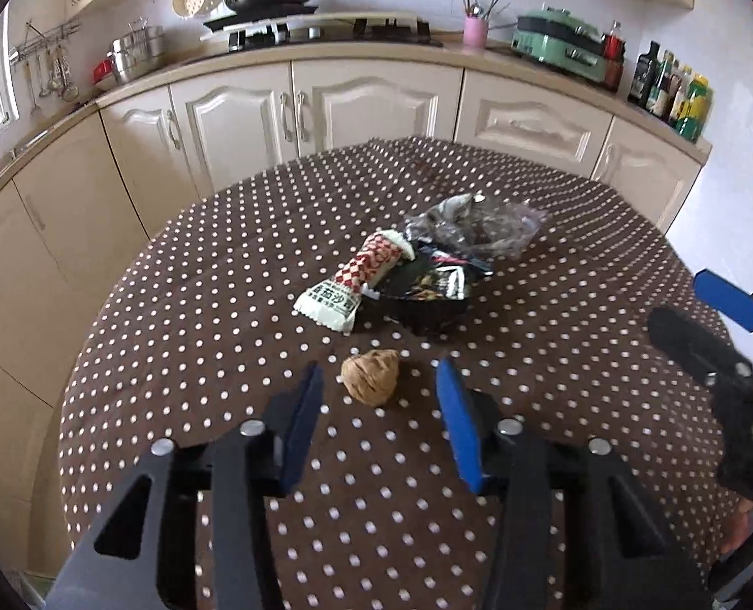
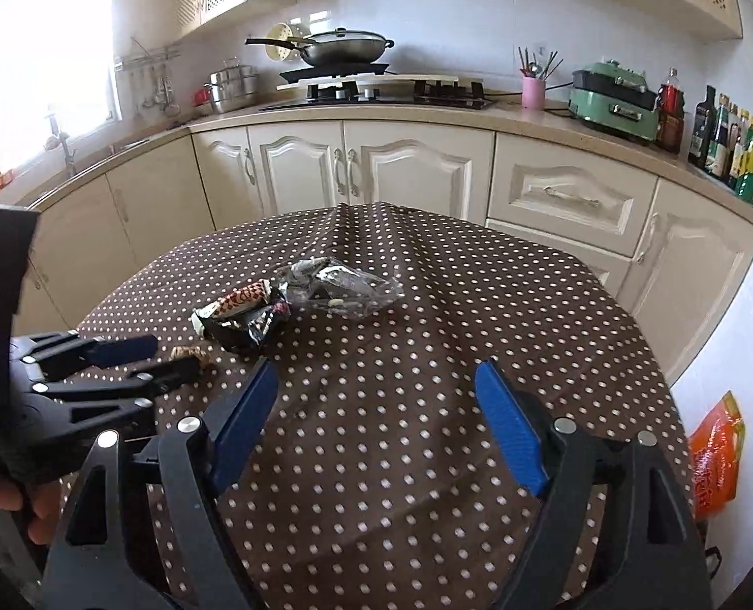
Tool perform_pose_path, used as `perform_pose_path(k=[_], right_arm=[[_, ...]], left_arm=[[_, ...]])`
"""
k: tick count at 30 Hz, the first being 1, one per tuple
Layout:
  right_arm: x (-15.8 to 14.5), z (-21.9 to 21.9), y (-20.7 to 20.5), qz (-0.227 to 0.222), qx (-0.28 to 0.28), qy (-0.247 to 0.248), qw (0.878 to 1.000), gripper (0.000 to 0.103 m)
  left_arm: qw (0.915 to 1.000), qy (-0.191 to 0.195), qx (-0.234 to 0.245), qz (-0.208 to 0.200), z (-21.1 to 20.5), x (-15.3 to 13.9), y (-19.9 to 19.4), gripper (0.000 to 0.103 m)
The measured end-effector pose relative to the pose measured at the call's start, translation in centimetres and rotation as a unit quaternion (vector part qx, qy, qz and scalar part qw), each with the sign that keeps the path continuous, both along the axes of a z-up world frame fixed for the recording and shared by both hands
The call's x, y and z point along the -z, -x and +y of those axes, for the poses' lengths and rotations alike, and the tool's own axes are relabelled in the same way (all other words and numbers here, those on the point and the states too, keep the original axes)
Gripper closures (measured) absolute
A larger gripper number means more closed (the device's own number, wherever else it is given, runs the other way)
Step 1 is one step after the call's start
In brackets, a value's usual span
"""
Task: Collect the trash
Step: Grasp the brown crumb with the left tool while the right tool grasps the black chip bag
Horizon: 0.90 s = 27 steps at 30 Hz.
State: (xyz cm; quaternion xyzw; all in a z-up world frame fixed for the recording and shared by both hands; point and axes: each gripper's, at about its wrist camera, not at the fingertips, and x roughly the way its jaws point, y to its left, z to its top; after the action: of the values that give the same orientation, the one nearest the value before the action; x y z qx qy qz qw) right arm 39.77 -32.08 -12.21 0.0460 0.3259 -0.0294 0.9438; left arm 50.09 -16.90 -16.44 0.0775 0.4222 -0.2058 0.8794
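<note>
Left gripper (image 1: 379, 401): blue-padded jaws spread, nothing pinched. The wrinkled brown walnut (image 1: 370, 376) lies on the table between and just ahead of the two pads (image 1: 303, 422), apart from both. From the left wrist view the nut sits a little nearer the left pad than the right one; a gap shows on each side. No contact visible.

Right gripper (image 2: 376, 422): jaws spread wide, empty. Only bare brown polka-dot tablecloth (image 2: 427, 335) lies between its pads.

Key relation: the walnut is straight ahead of the left claw along its pointing line, already bracketed by the jaws. It is roughly round, so no long axis to line up with. In the right wrist view the same walnut (image 2: 191, 353) shows off to the left, partly hidden behind the left gripper's fingers, well away from the right claw. The left hand is clearly the nearer one.

Other trash: white-and-red checked snack wrapper (image 1: 356, 279), black foil packet (image 1: 427, 290) and crumpled clear plastic bag (image 1: 483, 226), heaped together farther back, toward the table's centre. The right claw points roughly toward this heap but is well short of it.

Judgement: next move is a short advance and a squeeze by the left claw on the walnut. Risk: a hard round shell may roll or squirt out if the pads close off-centre.
</note>
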Motion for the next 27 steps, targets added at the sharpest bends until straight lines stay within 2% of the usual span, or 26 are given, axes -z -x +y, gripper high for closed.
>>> perform_pose_path(k=[1,2,3,6,11,20,22,24,26,27], right_arm=[[0.1,0.1,-0.4,0.002,-0.001,0.000,1.000,0.026],[0.1,0.4,-0.7,0.004,-0.003,0.002,1.000,0.026],[0.1,0.5,-1.1,0.004,-0.006,0.003,1.000,0.026],[0.5,1.5,-2.4,0.014,-0.021,0.001,1.000,0.026],[1.3,3.4,-4.3,0.034,-0.042,0.009,0.999,0.026],[2.6,8.0,-7.0,0.054,-0.090,0.037,0.994,0.026],[2.9,9.0,-7.8,0.060,-0.092,0.056,0.992,0.031],[3.4,9.6,-8.5,0.069,-0.097,0.065,0.991,0.040],[3.7,9.8,-9.2,0.078,-0.094,0.072,0.990,0.043],[3.9,9.9,-9.5,0.082,-0.090,0.077,0.990,0.049]], left_arm=[[1.0000,0.001,0.003,0.008,0.0,0.4,-0.6,0.059],[0.9999,0.000,0.004,0.013,0.0,0.8,-0.9,0.067],[0.9998,0.000,0.004,0.020,0.1,1.2,-1.3,0.080],[0.9995,0.020,0.005,0.024,0.7,1.3,-1.7,0.080],[0.9988,0.044,-0.020,-0.005,4.0,-0.2,-0.6,0.080],[0.9953,0.063,-0.067,-0.030,9.6,-1.8,-0.3,0.080],[0.9946,0.068,-0.073,-0.029,10.7,-1.8,-0.3,0.080],[0.9943,0.070,-0.076,-0.028,11.2,-1.7,-0.4,0.080],[0.9937,0.077,-0.078,-0.026,11.9,-1.6,-0.4,0.080],[0.9935,0.080,-0.078,-0.025,12.1,-1.6,-0.1,0.080]])
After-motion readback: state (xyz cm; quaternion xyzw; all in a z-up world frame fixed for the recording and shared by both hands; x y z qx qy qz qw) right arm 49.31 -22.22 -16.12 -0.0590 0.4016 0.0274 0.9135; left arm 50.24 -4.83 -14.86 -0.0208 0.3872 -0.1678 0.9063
